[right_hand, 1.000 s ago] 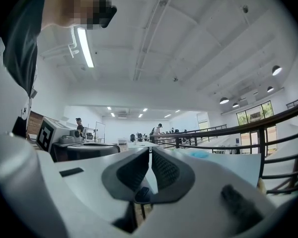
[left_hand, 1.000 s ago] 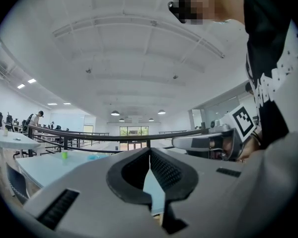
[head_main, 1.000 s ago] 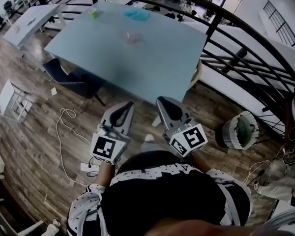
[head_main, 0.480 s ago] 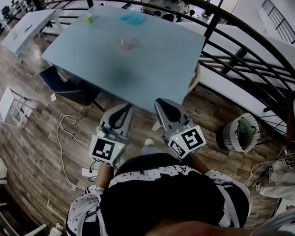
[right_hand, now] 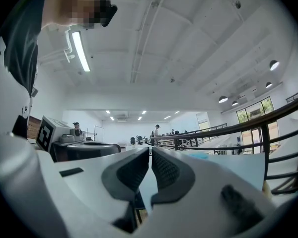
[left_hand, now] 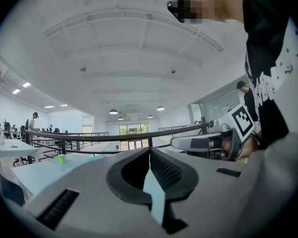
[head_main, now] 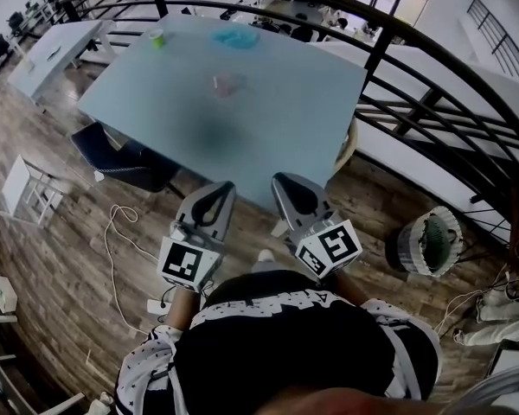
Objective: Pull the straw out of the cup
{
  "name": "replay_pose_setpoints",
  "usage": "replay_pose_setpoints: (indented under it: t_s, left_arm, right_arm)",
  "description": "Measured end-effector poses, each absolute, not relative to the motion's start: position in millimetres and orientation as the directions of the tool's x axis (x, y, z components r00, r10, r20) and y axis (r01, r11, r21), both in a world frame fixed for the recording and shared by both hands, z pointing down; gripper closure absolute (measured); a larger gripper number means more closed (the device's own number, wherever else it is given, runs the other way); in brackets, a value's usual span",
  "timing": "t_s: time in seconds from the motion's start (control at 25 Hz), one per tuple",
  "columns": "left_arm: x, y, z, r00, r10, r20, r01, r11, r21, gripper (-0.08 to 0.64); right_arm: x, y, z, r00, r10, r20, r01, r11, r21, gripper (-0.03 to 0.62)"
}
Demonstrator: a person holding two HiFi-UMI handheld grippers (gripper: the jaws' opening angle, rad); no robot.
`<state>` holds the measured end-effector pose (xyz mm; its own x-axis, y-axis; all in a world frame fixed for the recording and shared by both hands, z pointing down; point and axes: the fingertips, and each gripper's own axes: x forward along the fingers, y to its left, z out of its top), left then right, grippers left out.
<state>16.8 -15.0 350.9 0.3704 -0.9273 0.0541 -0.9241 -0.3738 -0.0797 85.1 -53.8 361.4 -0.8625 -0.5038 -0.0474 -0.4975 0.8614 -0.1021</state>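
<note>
Count, largest first: one pale blue table [head_main: 277,119], one black railing [head_main: 432,102] running beyond it, one dark chair [head_main: 121,150] at the table's left edge, one basket [head_main: 406,253] on the wood floor to my right, my two grippers, two cups, and one blue item [head_main: 236,37].

My left gripper [head_main: 222,187] and right gripper [head_main: 285,179] are both held close to my body, just short of the table's near edge. They sit side by side and do not touch. In each gripper view the jaws are pressed together with nothing between them.

The task cup [head_main: 229,85] appears as a small, blurred pinkish shape. It stands on the far half of the table, well away from both grippers. The straw is too small to make out in any view.

Containers: I cannot tell what the pinkish cup holds. The green cup [head_main: 156,37] stands near the table's far left corner, and its contents are not visible. The basket has something greenish in it. The blue item lies near the far edge, between the green cup and the railing post.
</note>
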Motion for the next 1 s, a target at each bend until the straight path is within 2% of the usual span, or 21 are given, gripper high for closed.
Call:
replay_pose_setpoints:
  t_s: [1.0]
  left_arm:
    - [16, -89, 357, 0.301, -0.952, 0.062, -0.945, -0.306, -0.115, 0.545]
  right_arm:
    - [78, -131, 370, -0.901, -0.428, -0.068, -0.421, 0.902, -0.101, 0.563]
